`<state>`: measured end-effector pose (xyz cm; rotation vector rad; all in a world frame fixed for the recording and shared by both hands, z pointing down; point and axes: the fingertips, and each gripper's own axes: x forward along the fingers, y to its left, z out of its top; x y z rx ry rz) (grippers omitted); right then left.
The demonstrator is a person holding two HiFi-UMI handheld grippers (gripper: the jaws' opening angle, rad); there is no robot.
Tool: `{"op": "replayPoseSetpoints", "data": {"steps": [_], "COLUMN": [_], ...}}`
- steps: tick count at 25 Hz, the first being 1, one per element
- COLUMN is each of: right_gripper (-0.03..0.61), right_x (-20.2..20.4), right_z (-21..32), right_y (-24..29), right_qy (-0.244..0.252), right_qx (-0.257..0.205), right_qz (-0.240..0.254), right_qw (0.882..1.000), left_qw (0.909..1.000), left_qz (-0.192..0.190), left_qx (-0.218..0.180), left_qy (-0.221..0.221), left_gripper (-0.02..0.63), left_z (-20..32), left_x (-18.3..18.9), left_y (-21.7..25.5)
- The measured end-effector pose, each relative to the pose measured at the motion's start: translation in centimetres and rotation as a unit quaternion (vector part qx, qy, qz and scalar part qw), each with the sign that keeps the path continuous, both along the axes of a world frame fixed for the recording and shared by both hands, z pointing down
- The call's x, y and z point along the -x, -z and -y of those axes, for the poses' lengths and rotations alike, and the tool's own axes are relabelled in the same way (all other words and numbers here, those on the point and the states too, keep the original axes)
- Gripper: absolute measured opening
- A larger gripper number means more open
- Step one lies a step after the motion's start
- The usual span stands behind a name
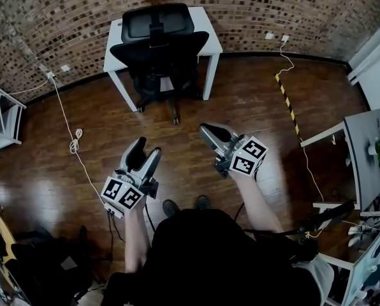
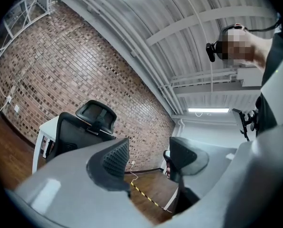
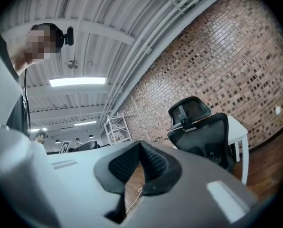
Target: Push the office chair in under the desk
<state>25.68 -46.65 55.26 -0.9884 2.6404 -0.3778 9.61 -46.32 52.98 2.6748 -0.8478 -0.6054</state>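
Nearest, the left grey gripper (image 1: 145, 146) holds its jaws parted around nothing, and the right grey gripper (image 1: 206, 131) is clenched empty. Well apart at twelve o'clock, the black mesh office chair (image 1: 159, 46) seems tucked partly under the white rectangular desk (image 1: 204, 25).

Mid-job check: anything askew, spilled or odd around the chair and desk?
Nothing stands out. The office chair sits squarely at the white desk; only a white cable trails loose across the floor left of it.
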Motion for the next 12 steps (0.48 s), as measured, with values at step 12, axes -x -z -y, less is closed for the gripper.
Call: {"op": "replayPoseSetpoints", "data": {"steps": [12], "right_gripper": [0.000], "right_x": [0.87], "right_z": [-0.21], "right_y": [0.85], "right_qy": [0.003], "right_qx": [-0.006], "right_qz": [-0.013], "right_qw": [1.000], "left_qw": [0.9999], "left_qz": [-0.003], "left_qx": [0.015], "left_qy": [-0.008], "left_gripper": [0.356], "left_z": [0.42], "left_x": [-0.15], "left_y": [-0.05]}}
